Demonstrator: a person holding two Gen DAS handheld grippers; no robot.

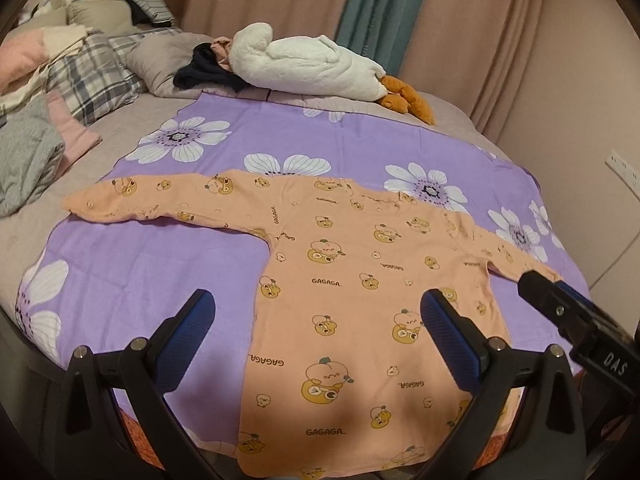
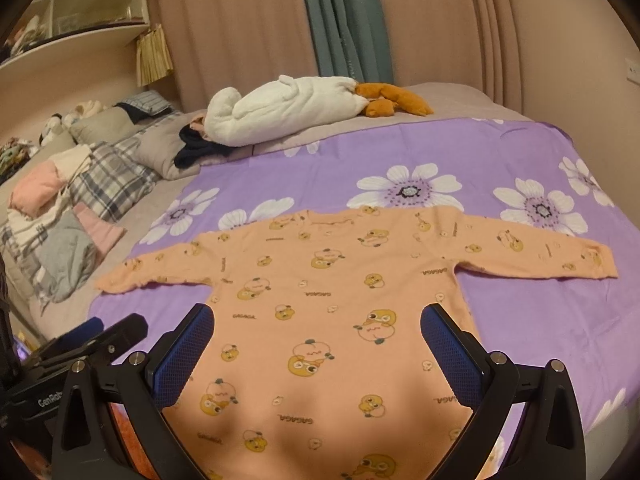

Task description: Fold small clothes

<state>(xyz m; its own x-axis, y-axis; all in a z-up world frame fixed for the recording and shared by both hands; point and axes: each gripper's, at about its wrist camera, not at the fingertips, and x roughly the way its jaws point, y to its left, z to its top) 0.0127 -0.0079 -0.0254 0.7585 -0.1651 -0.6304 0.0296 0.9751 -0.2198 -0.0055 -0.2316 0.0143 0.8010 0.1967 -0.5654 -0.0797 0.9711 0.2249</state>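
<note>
A peach long-sleeved top [image 1: 360, 280] printed with cartoon ducks lies flat on a purple flowered sheet [image 1: 160, 272], both sleeves spread out sideways. My left gripper [image 1: 318, 314] hovers open over its lower left part, nothing between the blue pads. The right gripper [image 1: 548, 286] pokes in at the right, near the sleeve's cuff. In the right wrist view the same top [image 2: 340, 280] fills the middle of the sheet [image 2: 540, 320]. My right gripper [image 2: 316, 330] stands open above the hem area, holding nothing. The left gripper [image 2: 110, 328] shows at the lower left.
A white plush goose with orange feet [image 1: 304, 64] [image 2: 280, 112] lies beyond the sheet, beside dark clothing [image 1: 204, 72]. Plaid pillows [image 1: 92, 72] and a grey garment [image 1: 24, 160] pile up at the left. Curtains hang behind the bed.
</note>
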